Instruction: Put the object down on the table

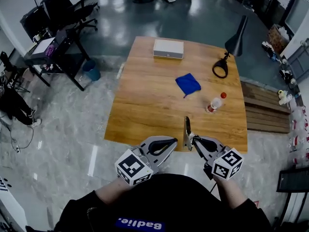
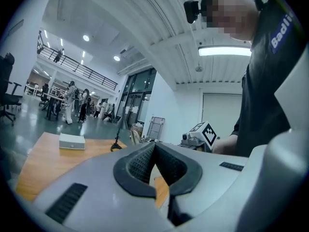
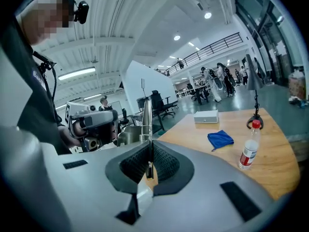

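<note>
My right gripper is shut on a thin, flat metal tool that stands upright between its pads, over the near edge of the wooden table. In the right gripper view the tool rises straight out of the closed jaws. My left gripper hovers just to the left of it at the same height, its pads pressed together with nothing between them. The left gripper view shows the same, its gripper shut and empty.
On the table lie a blue cloth, a plastic bottle with a red cap, a white box at the far edge and a black desk lamp at the far right. Office chairs and a desk stand far left.
</note>
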The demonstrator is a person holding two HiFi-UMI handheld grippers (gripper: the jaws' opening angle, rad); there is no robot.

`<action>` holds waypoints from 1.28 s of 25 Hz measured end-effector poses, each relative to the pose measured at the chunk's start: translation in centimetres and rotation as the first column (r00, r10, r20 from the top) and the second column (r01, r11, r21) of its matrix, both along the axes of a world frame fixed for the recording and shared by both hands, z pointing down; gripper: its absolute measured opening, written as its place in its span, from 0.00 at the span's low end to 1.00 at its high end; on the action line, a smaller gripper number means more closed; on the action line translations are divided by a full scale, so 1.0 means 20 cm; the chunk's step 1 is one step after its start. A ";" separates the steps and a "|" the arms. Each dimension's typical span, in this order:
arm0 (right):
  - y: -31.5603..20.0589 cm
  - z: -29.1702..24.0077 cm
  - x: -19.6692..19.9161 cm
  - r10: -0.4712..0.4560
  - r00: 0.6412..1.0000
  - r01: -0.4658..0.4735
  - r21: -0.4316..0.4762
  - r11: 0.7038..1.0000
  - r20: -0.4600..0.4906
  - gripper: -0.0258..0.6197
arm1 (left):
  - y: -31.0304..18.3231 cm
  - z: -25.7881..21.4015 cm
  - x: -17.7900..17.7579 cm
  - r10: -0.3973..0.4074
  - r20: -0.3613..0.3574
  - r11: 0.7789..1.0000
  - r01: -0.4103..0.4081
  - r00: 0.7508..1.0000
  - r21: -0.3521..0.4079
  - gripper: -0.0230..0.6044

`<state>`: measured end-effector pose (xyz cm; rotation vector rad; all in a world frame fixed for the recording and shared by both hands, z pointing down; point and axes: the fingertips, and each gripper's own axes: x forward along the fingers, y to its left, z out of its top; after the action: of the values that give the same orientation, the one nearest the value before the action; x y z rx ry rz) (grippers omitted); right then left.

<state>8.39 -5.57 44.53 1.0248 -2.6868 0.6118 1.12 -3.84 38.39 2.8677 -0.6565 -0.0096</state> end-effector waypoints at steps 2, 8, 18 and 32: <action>-0.07 0.01 -0.07 0.018 1.000 -0.018 -0.002 1.000 -0.021 0.05 | -0.06 0.00 -0.05 0.036 -0.004 0.999 -0.036 0.999 0.001 0.04; -0.25 0.07 -0.19 0.034 0.995 -0.034 -0.009 0.999 -0.089 0.05 | -0.20 0.01 -0.12 0.087 -0.013 0.996 -0.087 0.996 -0.007 0.04; -0.48 0.22 -0.13 -0.041 0.985 0.037 -0.026 0.999 -0.168 0.05 | -0.38 0.04 -0.07 0.002 0.001 0.999 -0.001 1.000 -0.034 0.04; -0.72 0.63 -0.01 -0.166 0.868 0.186 -0.004 0.983 -0.469 0.05 | -0.50 0.05 0.02 -0.124 0.018 0.990 0.125 0.992 -0.062 0.04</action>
<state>8.18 -19.89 57.11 0.7964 -2.3307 0.2323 1.53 -13.93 39.49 2.7645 -0.8224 0.0131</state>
